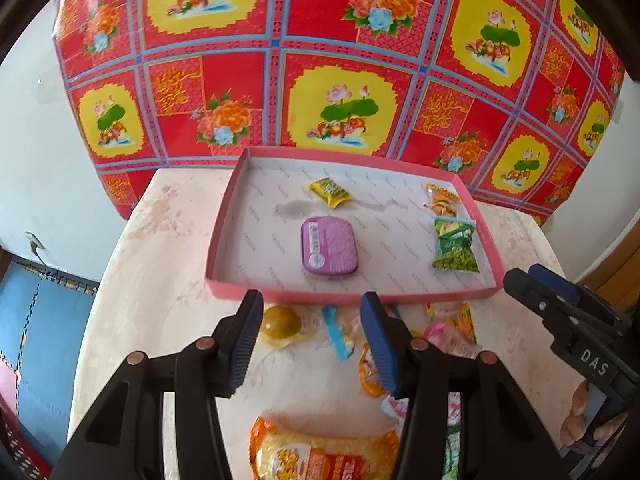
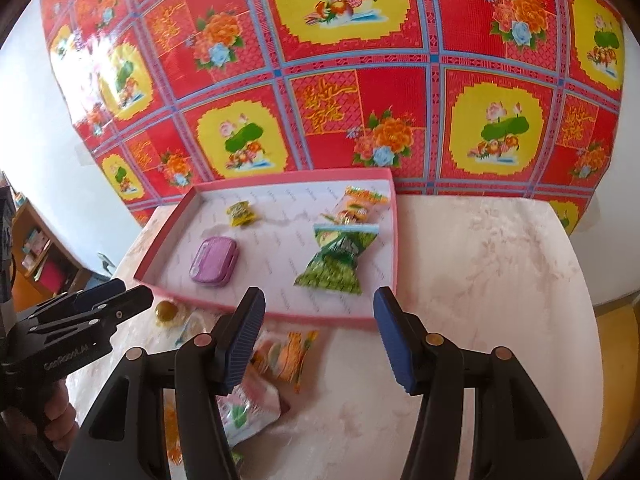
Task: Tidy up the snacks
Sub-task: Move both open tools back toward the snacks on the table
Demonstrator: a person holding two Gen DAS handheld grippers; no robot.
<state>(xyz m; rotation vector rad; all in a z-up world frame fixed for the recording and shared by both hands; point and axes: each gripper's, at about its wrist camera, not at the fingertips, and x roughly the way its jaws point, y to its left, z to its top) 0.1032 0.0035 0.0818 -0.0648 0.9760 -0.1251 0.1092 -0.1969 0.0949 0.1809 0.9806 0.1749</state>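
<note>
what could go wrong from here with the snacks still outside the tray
1. The loose snacks overlap in a pile right against the pink tray wall, so a grab may pinch two wrappers or bump the tray.
2. The round amber candy in a clear wrapper may slip or roll away from the left gripper.
3. Both grippers, the right gripper too, hang open and empty close together over the same pile; they could collide.
</note>
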